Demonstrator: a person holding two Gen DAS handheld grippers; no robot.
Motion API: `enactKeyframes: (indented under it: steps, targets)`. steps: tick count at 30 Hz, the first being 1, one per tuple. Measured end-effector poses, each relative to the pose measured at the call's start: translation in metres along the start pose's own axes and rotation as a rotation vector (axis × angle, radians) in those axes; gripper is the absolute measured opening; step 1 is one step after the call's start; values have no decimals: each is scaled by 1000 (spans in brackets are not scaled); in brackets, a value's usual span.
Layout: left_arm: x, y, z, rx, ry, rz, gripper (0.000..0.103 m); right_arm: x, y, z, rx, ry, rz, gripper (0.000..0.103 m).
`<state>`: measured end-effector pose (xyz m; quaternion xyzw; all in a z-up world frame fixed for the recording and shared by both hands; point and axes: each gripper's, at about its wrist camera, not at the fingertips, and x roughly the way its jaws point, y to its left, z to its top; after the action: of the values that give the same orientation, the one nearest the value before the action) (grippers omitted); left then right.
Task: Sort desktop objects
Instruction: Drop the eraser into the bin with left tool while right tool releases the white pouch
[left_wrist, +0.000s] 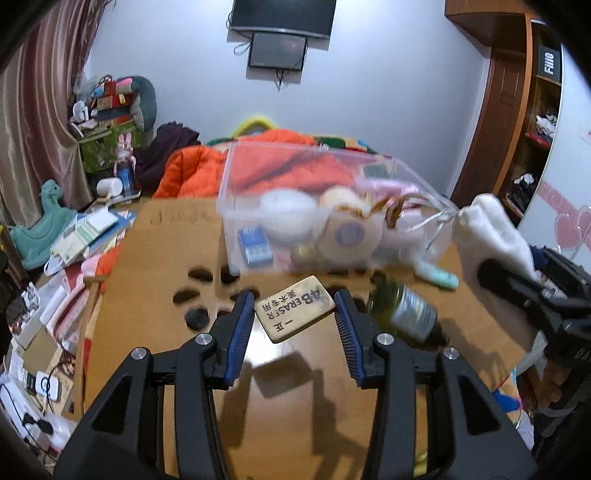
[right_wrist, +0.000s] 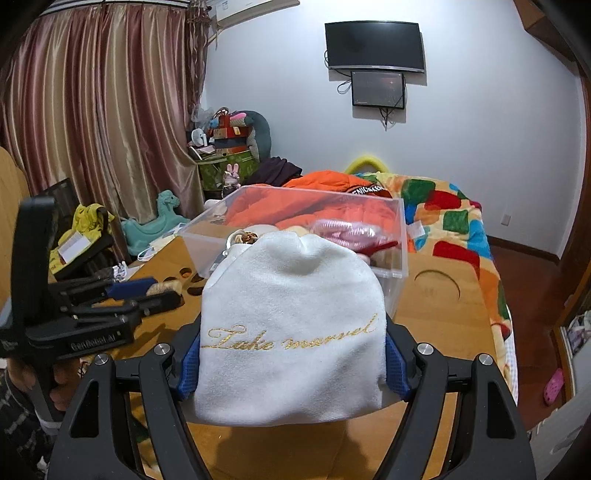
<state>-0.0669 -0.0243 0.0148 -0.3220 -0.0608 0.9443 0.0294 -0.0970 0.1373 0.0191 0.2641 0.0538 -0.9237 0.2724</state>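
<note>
Clear box (left_wrist: 236, 177) at twelve o'clock held blurred round items. Left gripper (left_wrist: 294, 312) pinched eraser (left_wrist: 295, 308); right gripper (right_wrist: 291, 354) clamped white pouch (right_wrist: 291, 295).

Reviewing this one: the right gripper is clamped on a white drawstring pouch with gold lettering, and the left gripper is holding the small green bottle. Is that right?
Not quite. The left gripper holds a tan eraser between its fingers, not the green bottle, which lies on the table beside it, as the left wrist view shows. The right gripper is indeed clamped on the white pouch.
</note>
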Motion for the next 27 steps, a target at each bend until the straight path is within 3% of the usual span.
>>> enactKeyframes:
  steps: [14,27]
  targets:
    - [13,1,52,34,-72,-13,44,33,-9,37,-24,5,9,74]
    - [56,10,77,54,-54,-22,44,93,-9,58,-73,41,-4,74]
